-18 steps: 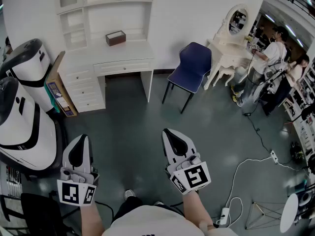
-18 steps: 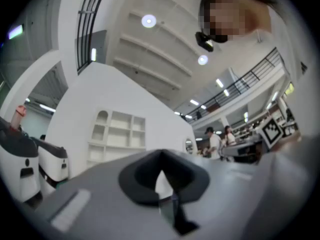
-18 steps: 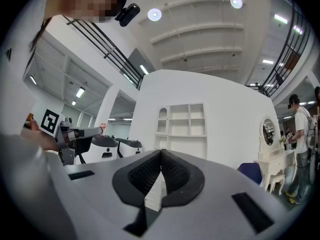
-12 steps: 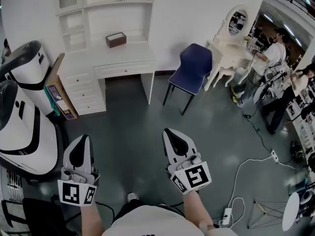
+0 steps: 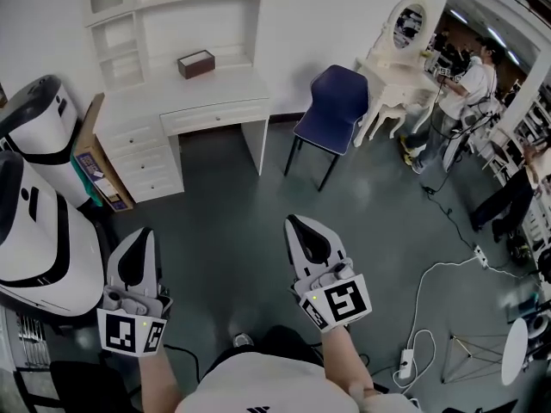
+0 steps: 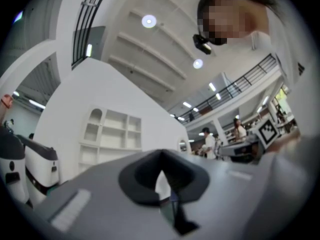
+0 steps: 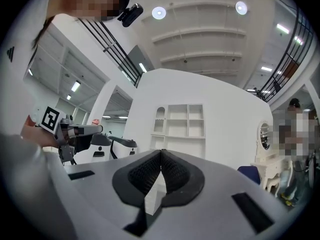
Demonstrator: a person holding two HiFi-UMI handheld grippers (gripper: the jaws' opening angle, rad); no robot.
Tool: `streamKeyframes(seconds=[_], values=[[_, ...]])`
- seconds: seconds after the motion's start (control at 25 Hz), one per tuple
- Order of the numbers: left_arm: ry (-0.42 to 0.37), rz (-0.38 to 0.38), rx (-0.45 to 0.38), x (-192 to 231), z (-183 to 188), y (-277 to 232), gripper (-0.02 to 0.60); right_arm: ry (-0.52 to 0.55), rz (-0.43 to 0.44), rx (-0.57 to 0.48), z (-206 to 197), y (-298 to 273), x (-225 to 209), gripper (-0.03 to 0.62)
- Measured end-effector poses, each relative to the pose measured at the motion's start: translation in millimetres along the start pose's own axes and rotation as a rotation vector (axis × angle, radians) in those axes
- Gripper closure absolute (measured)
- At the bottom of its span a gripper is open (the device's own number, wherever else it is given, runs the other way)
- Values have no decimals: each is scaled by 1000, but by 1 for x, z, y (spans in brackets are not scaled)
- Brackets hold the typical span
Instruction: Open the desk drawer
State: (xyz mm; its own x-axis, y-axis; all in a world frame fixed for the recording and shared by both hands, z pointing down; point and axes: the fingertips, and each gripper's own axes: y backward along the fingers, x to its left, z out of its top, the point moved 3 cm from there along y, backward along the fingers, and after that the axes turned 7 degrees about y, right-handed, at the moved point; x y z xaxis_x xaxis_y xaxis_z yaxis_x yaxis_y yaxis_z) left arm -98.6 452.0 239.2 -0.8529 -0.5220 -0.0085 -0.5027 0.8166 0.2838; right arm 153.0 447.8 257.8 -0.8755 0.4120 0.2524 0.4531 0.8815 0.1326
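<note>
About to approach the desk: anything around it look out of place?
The drawers of the desk sit shut and straight. A flat cardboard box leans against the desk's left side, the blue chair stands angled off to its right, and a power strip lies loose on the floor.

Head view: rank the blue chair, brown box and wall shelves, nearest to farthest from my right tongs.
1. The blue chair, ahead and slightly right of the right tongs.
2. The brown box, ahead left on the desk.
3. The wall shelves, behind the box.
</note>
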Motion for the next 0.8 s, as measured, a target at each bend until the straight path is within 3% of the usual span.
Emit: streamKeyframes(seconds=[0.44, 0.8], values=[[8, 46, 16, 43, -18, -21, 575, -64, 6, 16, -19, -50, -12, 605], [-4, 94, 3, 93, -35, -95, 575, -86, 48, -22, -42, -149, -60, 605]])
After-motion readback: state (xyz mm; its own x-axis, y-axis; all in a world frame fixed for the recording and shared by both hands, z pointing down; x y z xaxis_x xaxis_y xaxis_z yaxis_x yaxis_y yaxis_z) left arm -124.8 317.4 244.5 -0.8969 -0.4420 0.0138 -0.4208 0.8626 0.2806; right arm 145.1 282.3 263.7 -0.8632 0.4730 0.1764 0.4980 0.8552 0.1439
